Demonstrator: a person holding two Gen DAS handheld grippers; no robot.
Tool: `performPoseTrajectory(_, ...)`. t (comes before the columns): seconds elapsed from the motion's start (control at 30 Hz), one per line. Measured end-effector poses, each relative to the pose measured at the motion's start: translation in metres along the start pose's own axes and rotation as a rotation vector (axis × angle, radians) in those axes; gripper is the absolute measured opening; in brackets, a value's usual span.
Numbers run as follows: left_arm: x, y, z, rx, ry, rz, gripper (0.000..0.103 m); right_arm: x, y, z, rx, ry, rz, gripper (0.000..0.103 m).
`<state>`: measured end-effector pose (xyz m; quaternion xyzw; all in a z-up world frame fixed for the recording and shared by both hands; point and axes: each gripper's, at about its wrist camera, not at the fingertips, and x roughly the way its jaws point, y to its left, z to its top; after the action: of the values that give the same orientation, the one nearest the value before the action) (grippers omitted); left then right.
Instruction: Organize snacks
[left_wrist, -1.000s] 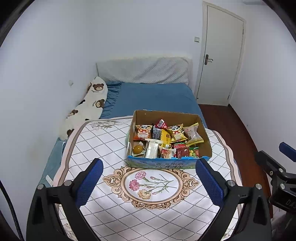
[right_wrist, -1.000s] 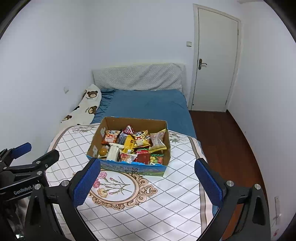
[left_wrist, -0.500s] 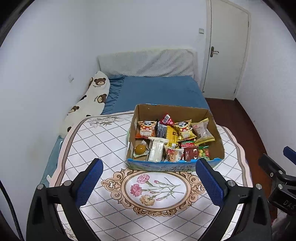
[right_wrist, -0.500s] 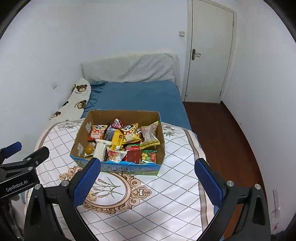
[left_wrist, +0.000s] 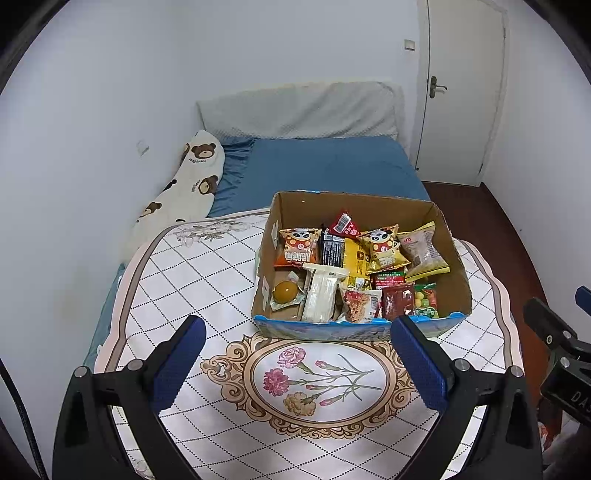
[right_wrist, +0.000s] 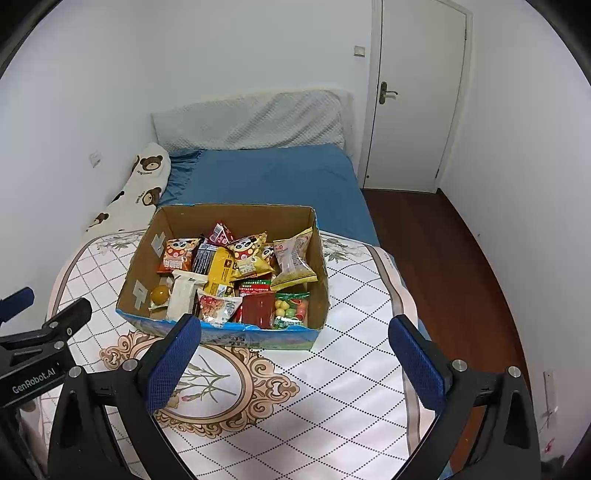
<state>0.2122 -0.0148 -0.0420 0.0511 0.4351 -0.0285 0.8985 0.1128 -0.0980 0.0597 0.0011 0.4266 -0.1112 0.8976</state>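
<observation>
On patterned cloth (left_wrist: 192, 280), straight ahead of both claws: box (left_wrist: 452, 258) of snacks (left_wrist: 354, 273), long side crosswise. Left claw (left_wrist: 297, 365) and right claw (right_wrist: 293, 363) spread wide, empty, short of box. Nearer: right.

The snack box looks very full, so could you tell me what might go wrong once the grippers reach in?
The packets in the cardboard box overlap, so closing on the orange panda bag may also catch the black packet beside it.

The box sits on a soft quilt over the bed, so pushing down could tip or slide it.

Both the left gripper and right gripper are open and aimed at the same box, so they could collide.
</observation>
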Motion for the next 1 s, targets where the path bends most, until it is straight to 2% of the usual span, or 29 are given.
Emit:
performPoseTrajectory(0.5, 0.0063, -0.0022, -0.0013, -0.004, 0.003, -0.011, 0.103, 0.0012, 0.0026, 0.0037, -0.001, -0.009, -0.006, 0.103)
performPoseTrajectory(1.0, -0.0033, -0.0042, 0.0052, 0.004, -0.012, -0.010, 0.103, -0.0026, 0.0006, 0.0019, 0.011, -0.008, -0.001, 0.103)
